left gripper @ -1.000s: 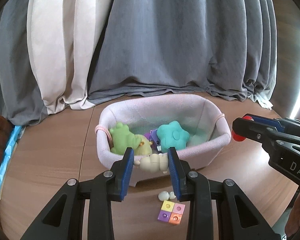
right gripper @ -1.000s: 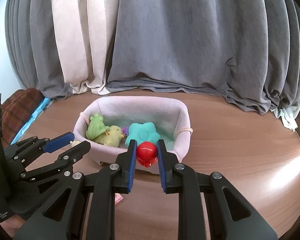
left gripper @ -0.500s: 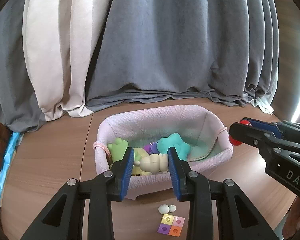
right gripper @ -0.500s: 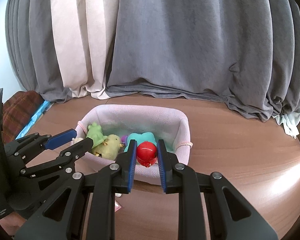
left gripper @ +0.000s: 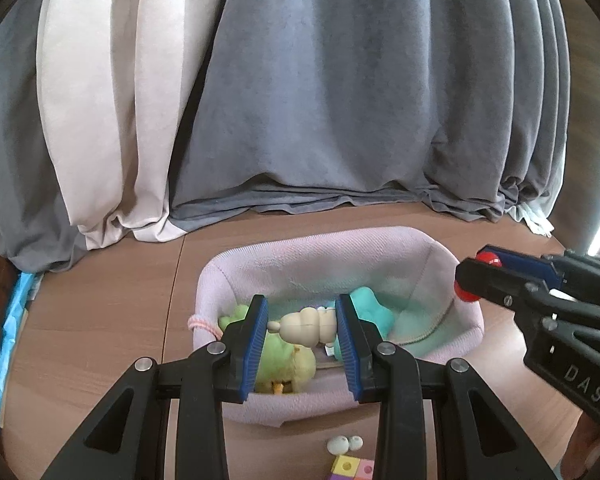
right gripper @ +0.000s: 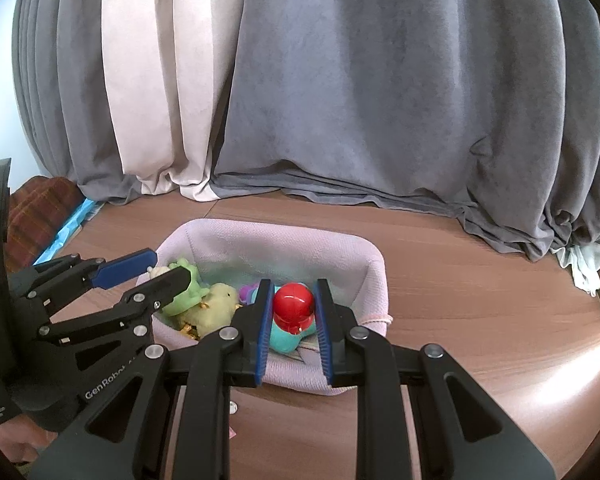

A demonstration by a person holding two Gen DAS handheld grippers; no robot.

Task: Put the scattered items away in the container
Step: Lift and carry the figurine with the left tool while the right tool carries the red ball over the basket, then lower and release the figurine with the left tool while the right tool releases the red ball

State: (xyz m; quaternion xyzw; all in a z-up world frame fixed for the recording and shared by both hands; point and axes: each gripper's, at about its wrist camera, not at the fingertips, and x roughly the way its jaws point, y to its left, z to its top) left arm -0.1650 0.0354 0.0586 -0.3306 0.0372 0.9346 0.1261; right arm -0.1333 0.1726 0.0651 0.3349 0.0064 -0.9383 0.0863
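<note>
A pink fabric basket (left gripper: 328, 248) (right gripper: 284, 236) sits on the wooden table. It holds a green frog toy (right gripper: 186, 294), a yellow chick (right gripper: 218, 306) and a teal star (left gripper: 370, 304). My left gripper (left gripper: 302, 320) is shut on a cream ridged toy (left gripper: 306, 326) and holds it over the basket's left part. My right gripper (right gripper: 294, 306) is shut on a red ball toy (right gripper: 294, 304) and holds it over the basket's near right part; it also shows in the left wrist view (left gripper: 476, 276).
Small white pieces (left gripper: 344, 444) and a coloured square block (left gripper: 352, 470) lie on the table in front of the basket. Grey and cream curtains (left gripper: 300, 100) hang behind. A blue strip (left gripper: 10, 340) and plaid cloth (right gripper: 40, 216) lie at the left edge.
Both grippers moved forward with their toys, from in front of the basket to above its inside. The basket now looks closer and lower in both views.
</note>
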